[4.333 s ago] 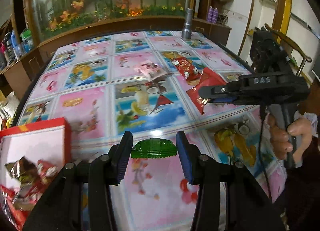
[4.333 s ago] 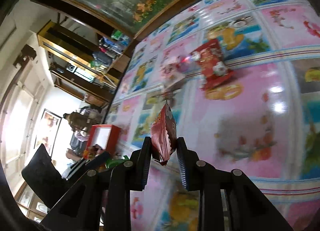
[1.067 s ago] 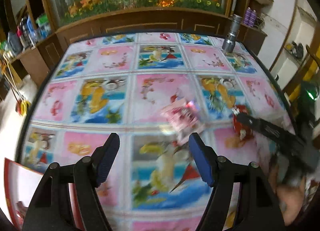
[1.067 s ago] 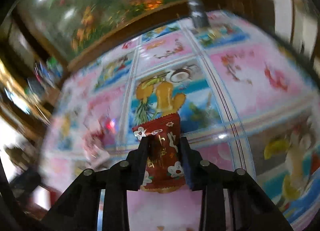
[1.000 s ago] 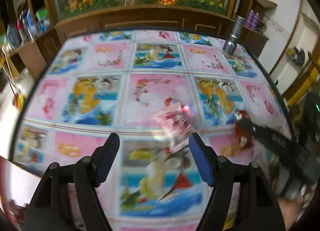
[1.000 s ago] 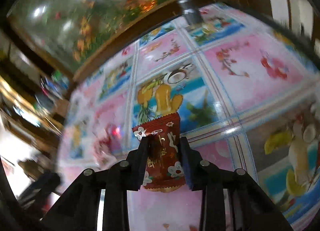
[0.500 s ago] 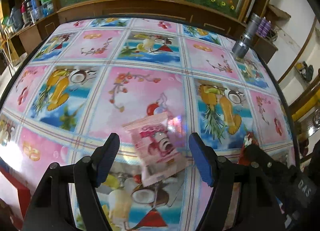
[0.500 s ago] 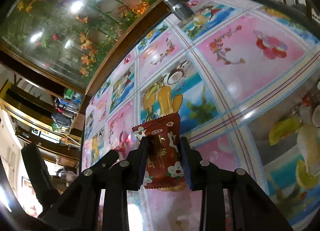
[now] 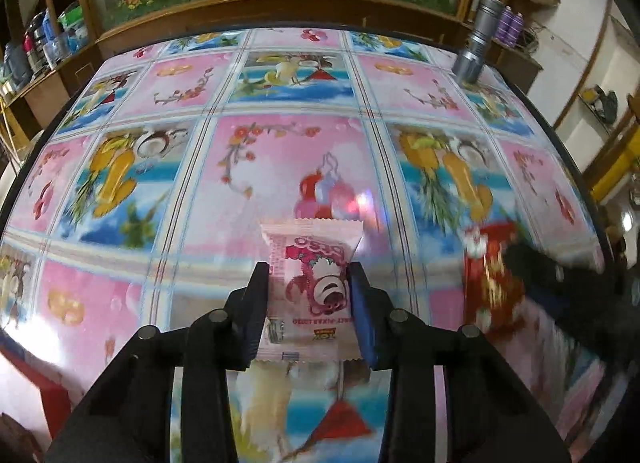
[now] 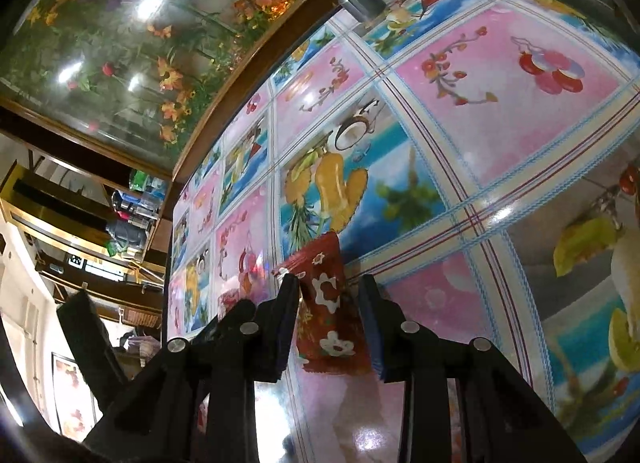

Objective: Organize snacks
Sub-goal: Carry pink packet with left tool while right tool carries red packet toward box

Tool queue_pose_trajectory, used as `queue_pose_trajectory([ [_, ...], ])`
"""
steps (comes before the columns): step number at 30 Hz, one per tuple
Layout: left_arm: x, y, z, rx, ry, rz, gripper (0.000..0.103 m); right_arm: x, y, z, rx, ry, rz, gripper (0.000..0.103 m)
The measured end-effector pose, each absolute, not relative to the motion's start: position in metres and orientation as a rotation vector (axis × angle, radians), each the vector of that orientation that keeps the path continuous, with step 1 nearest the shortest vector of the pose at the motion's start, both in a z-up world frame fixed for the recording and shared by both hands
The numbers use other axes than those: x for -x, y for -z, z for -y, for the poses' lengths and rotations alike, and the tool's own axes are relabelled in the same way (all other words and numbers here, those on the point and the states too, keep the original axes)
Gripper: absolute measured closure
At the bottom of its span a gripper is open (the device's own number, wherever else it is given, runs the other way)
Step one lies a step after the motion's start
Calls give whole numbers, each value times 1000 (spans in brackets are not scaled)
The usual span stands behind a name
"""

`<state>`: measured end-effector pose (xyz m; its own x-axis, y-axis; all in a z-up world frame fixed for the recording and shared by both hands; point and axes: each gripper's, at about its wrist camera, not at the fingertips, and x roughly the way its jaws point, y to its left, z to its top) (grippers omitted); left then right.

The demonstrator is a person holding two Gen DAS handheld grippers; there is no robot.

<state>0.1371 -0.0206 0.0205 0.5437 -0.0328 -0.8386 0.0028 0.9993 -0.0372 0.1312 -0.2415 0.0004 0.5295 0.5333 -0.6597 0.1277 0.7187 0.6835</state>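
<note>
Left gripper (image 9: 310, 283) just closed onto the pink strawberry-bear snack packet (image 9: 312, 287), pads pressing both long sides, long axis running straight ahead along the fingers, packet low over the middle of the fruit-print table (image 9: 160, 143). Right gripper (image 10: 330, 295) clenched on a red flower-print snack packet (image 10: 328, 315), tilted, held above the table toward its right side. Red snack box (image 9: 44, 387) only a cut-off corner at the near left edge, so nearer the left hand; blurred in the left view the right gripper; unclear if the pink packet touches the cloth.
</note>
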Motion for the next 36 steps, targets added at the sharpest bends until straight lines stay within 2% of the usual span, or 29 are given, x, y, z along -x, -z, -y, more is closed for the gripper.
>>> queue_pose_trajectory([
  [10,-31,-21,7,-15,98,-1018,67,-130,-5,235,-689,-274,-1023,67],
  [14,9,-22,0,-16,118,-1021,67,-128,-11,215,-578,-279,-1012,48],
  [18,35,-22,-9,-2,119,-1024,67,-122,-17,188,-391,-233,-980,42],
  [22,43,-21,-15,40,117,-1021,67,-119,-16,162,-110,-51,-916,45],
  [23,44,-21,-15,39,115,-1020,66,-117,-14,159,-52,5,-897,50],
  [24,44,-21,-15,32,108,-1019,65,-116,-14,158,-17,33,-882,62],
  [25,44,-21,-14,21,103,-1016,62,-115,-14,159,-14,35,-883,62],
  [27,45,-20,-15,0,96,-1011,56,-113,-15,166,-38,31,-901,65],
  [29,46,-18,-19,-8,77,-1011,45,-107,-17,175,-82,18,-913,66],
  [36,52,-16,-22,-40,87,-975,44,-68,-14,210,-481,-259,-986,67],
])
